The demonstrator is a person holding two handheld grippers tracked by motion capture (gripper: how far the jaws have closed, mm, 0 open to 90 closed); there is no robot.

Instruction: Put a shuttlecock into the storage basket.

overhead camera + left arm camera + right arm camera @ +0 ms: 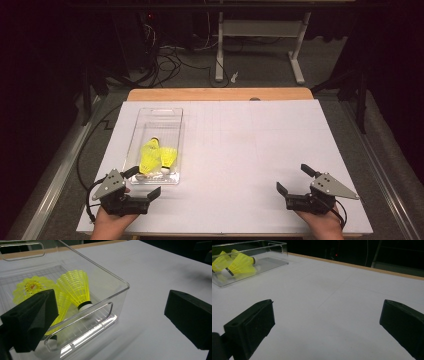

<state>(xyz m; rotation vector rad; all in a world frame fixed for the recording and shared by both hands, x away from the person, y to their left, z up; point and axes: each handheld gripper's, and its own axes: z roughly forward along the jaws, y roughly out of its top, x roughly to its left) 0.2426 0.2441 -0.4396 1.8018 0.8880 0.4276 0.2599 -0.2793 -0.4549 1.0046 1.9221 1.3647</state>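
The white table [240, 150] carries a clear plastic bin [150, 117] on its left half. Two yellow shuttlecocks [156, 157] lie at the bin's near end, cork tips toward the person. The left gripper [145, 184] sits low at the near edge, just beside the bin's near end, jaws spread wide and holding nothing. The right gripper [296, 179] rests well apart on the right, jaws likewise wide and holding nothing.
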